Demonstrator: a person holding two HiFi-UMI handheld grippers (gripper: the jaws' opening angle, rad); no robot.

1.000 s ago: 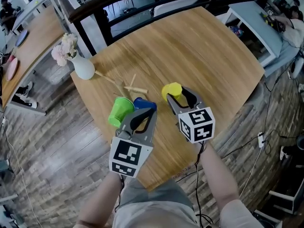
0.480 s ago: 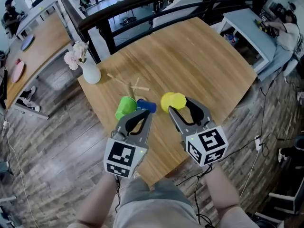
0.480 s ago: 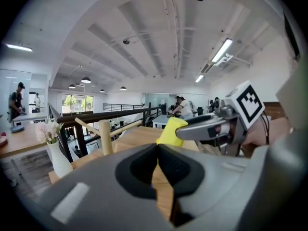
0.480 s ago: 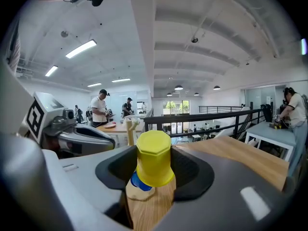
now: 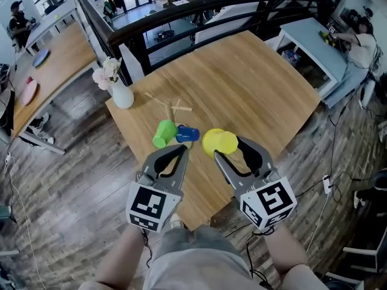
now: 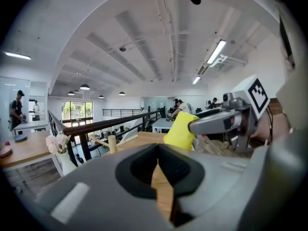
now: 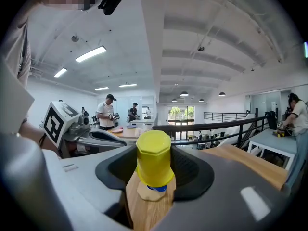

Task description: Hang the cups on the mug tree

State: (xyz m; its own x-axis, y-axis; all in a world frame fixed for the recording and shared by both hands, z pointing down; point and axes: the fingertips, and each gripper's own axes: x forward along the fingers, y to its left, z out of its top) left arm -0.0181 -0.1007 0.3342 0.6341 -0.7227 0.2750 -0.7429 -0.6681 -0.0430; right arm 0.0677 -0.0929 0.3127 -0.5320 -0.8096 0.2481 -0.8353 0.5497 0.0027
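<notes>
Yellow cup in right hand-held gripper, green cup only overhead

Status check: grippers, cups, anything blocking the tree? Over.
Left gripper shut, empty. Right gripper shut on yellow plastic cup. Green plastic cup, blue plastic cup lie by wooden mug tree. Nothing seen blocking the tree.

- Head view: the right gripper's jaws cover part of the yellow cup.
- Right gripper view: the blue cup is just a sliver poking out under the yellow cup, rest blocked.
- Left gripper view: only the top of a mug tree post shows; the left gripper's body hides the rest, plus the vase's bottom.
- Forearms run off the head view's bottom edge.
</notes>
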